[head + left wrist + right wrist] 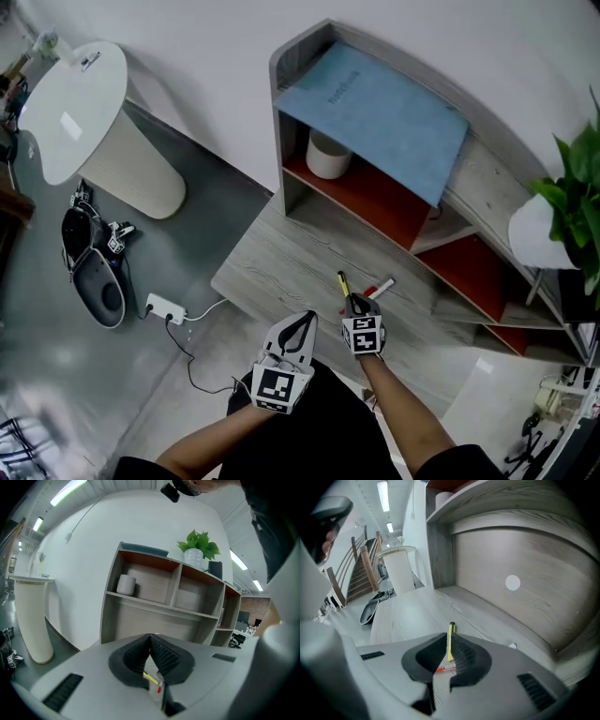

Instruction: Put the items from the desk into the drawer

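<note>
Held the right gripper low over the desk, directly in front of the shelf unit, jaws pinched on the yellow pen. Noted the pen's dark tip projecting past the jaw tips toward the shelf unit. Found the red pen lying flat on the desk beneath the right gripper, just beside the yellow pen, also in front of the shelf unit. Held the left gripper farther out from the shelf unit than the right gripper, jaws clenched tip to tip and empty. Recorded a blue folder on top of the shelf unit and a white cylinder in its upper left compartment.
</note>
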A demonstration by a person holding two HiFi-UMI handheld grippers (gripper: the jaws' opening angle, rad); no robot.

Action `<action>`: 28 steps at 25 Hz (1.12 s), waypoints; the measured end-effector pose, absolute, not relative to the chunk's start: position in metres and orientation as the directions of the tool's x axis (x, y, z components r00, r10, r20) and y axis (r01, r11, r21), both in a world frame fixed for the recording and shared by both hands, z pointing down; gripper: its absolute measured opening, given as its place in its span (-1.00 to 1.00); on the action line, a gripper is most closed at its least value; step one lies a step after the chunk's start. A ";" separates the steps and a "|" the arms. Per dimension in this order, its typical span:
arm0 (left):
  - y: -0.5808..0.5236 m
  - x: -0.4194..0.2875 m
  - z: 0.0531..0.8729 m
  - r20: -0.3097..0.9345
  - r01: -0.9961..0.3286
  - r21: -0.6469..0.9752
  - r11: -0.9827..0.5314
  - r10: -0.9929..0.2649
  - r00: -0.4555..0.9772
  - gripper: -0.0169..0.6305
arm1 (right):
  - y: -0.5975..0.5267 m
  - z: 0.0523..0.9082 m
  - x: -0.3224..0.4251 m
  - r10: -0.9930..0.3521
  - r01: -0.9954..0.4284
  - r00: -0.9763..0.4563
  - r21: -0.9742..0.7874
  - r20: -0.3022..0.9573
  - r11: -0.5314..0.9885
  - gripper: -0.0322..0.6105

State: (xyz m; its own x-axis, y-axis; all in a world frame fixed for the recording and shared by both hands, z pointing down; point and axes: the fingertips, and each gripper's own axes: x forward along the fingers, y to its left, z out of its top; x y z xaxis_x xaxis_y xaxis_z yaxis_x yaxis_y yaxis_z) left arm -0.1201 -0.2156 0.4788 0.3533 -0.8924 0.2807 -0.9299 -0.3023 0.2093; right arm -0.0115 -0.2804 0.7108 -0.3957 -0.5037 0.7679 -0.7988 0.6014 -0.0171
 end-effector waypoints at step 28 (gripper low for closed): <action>-0.211 -0.131 0.495 0.344 -0.955 0.205 -0.214 -0.898 0.275 -0.91 | -0.298 0.780 -0.023 -0.366 -0.751 -0.355 -0.029 0.860 0.659 -0.66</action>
